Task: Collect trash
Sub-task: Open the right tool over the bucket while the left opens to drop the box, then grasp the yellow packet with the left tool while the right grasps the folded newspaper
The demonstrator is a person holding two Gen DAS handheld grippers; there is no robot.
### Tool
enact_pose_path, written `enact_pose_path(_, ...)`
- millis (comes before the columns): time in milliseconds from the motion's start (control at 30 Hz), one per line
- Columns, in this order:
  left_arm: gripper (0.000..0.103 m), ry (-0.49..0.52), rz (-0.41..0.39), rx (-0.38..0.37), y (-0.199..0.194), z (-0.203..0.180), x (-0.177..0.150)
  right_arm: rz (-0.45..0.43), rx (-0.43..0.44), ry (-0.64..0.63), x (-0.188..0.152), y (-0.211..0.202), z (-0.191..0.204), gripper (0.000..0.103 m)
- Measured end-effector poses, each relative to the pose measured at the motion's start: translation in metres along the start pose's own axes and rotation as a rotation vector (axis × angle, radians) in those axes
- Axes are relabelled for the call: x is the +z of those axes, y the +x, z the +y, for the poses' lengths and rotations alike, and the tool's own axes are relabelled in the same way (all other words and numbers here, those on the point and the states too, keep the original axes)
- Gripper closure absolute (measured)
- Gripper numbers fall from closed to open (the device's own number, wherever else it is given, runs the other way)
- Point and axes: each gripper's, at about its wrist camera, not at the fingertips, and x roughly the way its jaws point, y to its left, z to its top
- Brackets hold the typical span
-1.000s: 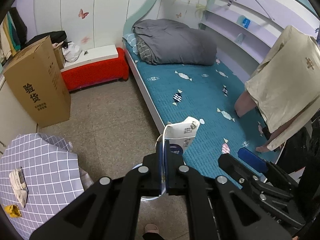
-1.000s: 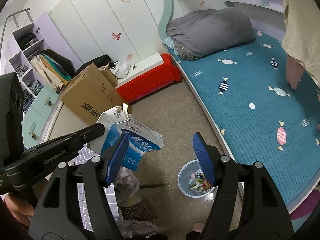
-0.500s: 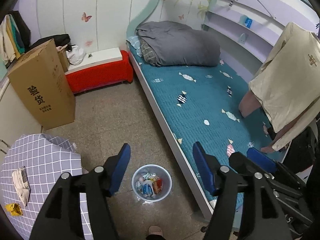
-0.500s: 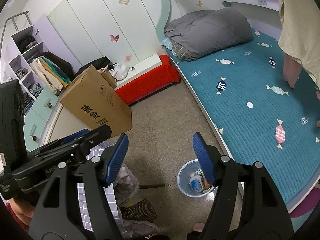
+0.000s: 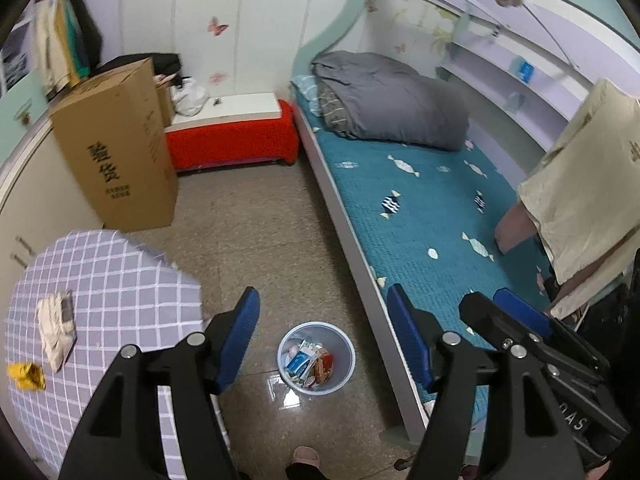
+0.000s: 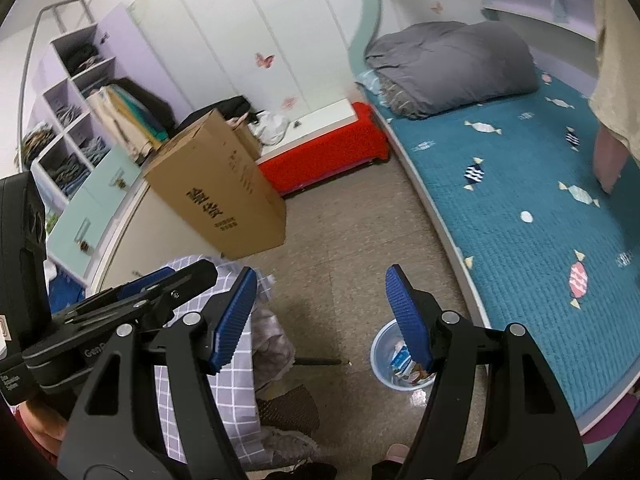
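between pickups: both grippers empty

left gripper (image 5: 322,340) and right gripper (image 6: 322,316): jaws spread, nothing between them. bin (image 5: 317,358) on the floor holds collected trash. remaining: crumpled paper (image 5: 56,330) and yellow wrapper (image 5: 26,376) near the counter's (image 5: 120,292) left edge. next, probably: reach left gripper there.

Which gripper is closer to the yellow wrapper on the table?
Left. The left gripper hangs just beside the table, where the yellow wrapper lies. The right gripper is farther off, toward the bed.
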Motion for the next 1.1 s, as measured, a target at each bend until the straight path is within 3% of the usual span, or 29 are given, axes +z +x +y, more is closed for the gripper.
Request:
enact_pose_path(267, 0.038, -0.133, 0.015, 0.063, -0.022, 0.071, -0.031, 0.087, 0.084, -0.087, -0.019, 0.031, 0.061, 0.035)
enact_pose_path(733, 0.036, -0.475, 0.020, 0.247, -0.077, 0.296, -0.099, 0.296, 0.257, -0.283, -0.088, 0.123, 0.246, 0.035)
enact_pose_path(1100, 0.035, -0.614, 0.091, 0.329, -0.083, 0.439, -0.136, 0.391, 0.269, -0.274, -0.140, 0.199, 0.347, 0.035)
